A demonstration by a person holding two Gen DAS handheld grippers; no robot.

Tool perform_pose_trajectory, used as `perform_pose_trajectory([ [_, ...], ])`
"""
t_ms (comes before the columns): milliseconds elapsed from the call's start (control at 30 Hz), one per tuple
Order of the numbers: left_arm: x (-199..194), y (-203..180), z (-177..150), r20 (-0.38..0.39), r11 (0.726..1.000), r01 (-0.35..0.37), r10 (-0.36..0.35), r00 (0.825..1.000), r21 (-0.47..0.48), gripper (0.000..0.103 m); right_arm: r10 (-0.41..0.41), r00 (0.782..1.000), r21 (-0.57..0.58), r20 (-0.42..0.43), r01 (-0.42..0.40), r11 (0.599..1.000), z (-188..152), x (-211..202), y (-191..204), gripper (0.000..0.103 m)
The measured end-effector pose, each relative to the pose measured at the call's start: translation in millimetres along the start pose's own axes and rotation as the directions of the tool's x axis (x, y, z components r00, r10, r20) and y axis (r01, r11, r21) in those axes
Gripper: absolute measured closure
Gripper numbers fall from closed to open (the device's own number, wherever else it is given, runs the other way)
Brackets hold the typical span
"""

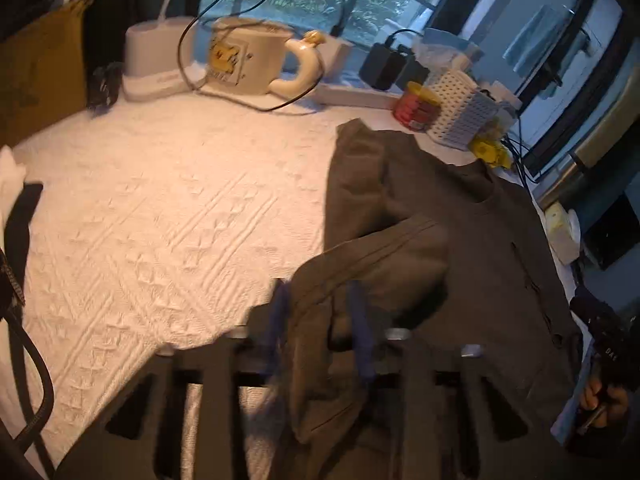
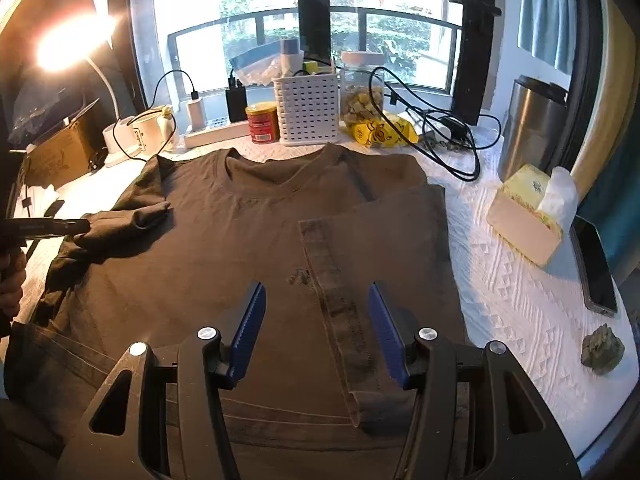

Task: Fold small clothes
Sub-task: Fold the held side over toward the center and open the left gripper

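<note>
While the dark olive cotton T-shirt (image 2: 256,248) lies collar-far on the white quilted cloth (image 2: 516,288), the left gripper (image 1: 320,320) pinches its left sleeve, the right gripper (image 2: 316,332) hovering spread above the folded right side.

Matt cotton shirt (image 2: 240,240), embossed white tablecloth (image 2: 520,300)

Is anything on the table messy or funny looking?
Yes. The shirt has one sleeve bunched up in the left claw, not lying flat. A crumpled greenish lump also sits alone on the white cloth.
</note>
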State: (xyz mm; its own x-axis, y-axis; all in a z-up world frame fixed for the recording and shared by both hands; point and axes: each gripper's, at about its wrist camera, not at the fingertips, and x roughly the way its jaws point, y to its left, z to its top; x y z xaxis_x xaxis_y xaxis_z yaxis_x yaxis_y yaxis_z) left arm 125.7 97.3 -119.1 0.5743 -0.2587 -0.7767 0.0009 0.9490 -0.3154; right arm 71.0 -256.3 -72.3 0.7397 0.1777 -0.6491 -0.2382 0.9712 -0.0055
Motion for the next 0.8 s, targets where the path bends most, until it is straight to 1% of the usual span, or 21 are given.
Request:
perform_pose_trajectory([
  [67, -6, -11, -2, 0.024, 0.999, 0.005, -0.006, 1.000, 0.050, 0.097, -0.004, 1.000, -0.004, -0.001, 0.004, 1.000, 1, -1, 2, 0.046],
  [200, -18, -29, -9, 0.042, 0.992, 0.010, -0.015, 0.999, 0.127, 0.098, -0.009, 1.000, -0.006, -0.005, 0.009, 1.000, 2, 0, 4, 0.046],
  [267, -26, -44, -14, 0.061, 0.983, -0.003, -0.009, 0.998, 0.184, 0.098, -0.006, 1.000, -0.009, -0.003, 0.006, 1.000, 2, -1, 6, 0.046],
  [300, -28, -51, -16, 0.061, 0.979, 0.003, -0.016, 0.998, 0.203, 0.098, -0.003, 1.000, -0.013, 0.000, 0.003, 1.000, 1, -2, 8, 0.046],
  [333, -30, -57, -19, 0.048, 0.976, 0.029, -0.040, 0.998, 0.217, 0.098, -0.001, 1.000, -0.016, 0.001, 0.001, 1.000, 1, -3, 9, 0.046],
  [400, -26, -70, -29, -0.008, 0.964, 0.085, -0.085, 0.996, 0.254, 0.098, 0.003, 1.000, -0.020, 0.005, -0.003, 1.000, 0, -5, 9, 0.046],
  [467, -18, -79, -40, -0.055, 0.952, 0.088, -0.075, 0.996, 0.293, 0.097, 0.004, 1.000, -0.018, 0.007, -0.004, 1.000, -1, -6, 9, 0.046],
  [533, -10, -83, -47, -0.094, 0.946, 0.091, -0.064, 0.993, 0.311, 0.097, 0.003, 1.000, -0.014, 0.009, -0.003, 1.000, -3, -8, 8, 0.046],
  [600, -8, -86, -50, -0.121, 0.942, 0.097, -0.061, 0.991, 0.322, 0.091, 0.000, 1.000, -0.008, 0.011, 0.000, 1.000, -6, -10, 5, 0.046],
  [633, -10, -87, -49, -0.125, 0.937, 0.107, -0.069, 0.990, 0.332, 0.086, -0.002, 1.000, -0.003, 0.012, 0.002, 1.000, -7, -11, 3, 0.046],
  [700, -17, -89, -45, -0.117, 0.933, 0.121, -0.086, 0.989, 0.340, 0.072, -0.008, 1.000, 0.008, 0.013, 0.008, 1.000, -9, -13, -2, 0.046],
  [767, -25, -88, -34, -0.082, 0.934, 0.126, -0.104, 0.991, 0.333, 0.041, -0.014, 1.000, 0.017, 0.014, 0.014, 1.000, -9, -13, -6, 0.046],
  [800, -27, -88, -31, -0.065, 0.938, 0.127, -0.112, 0.992, 0.323, 0.035, -0.015, 1.000, 0.020, 0.015, 0.014, 1.000, -10, -13, -8, 0.046],
])
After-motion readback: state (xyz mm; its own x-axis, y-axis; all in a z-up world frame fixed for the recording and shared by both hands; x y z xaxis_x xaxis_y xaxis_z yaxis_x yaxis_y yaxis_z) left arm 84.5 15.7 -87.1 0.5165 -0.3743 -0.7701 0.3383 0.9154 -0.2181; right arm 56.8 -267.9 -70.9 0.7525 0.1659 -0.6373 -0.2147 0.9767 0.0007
